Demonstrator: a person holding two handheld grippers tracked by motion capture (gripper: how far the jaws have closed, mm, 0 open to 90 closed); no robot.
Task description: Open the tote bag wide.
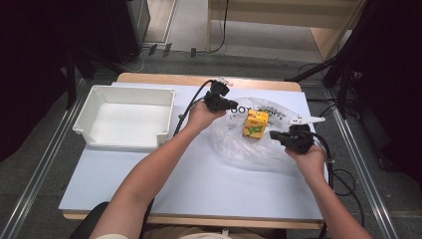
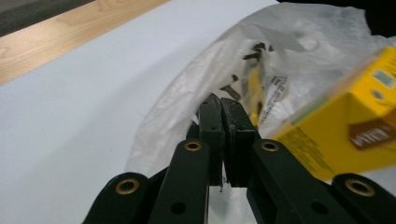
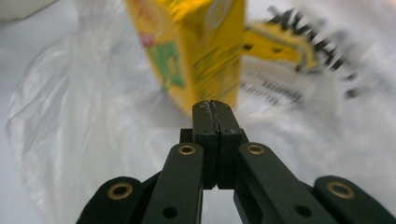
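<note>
A: The yellow juice carton (image 1: 257,123) stood upright, long axis vertical, inside the clear plastic bag (image 1: 239,144) on the white desk (image 1: 199,184)?

B: Yes. Its print was too blurred to read; the bag showed black letters, "OY". The left gripper (image 1: 230,104) and right gripper (image 1: 272,134) were each clamped on bag film. A white tray (image 1: 89,112) sat left.

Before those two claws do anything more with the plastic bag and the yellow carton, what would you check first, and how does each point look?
1. Left claw shut on the plastic bag: ok.
2. Right claw shut; whether bag film is pinched: cannot tell.
3. Yellow carton upright inside the bag: ok.
4. White tray free to receive things: ok.
5. Cables clear of the bag: ok.
</note>
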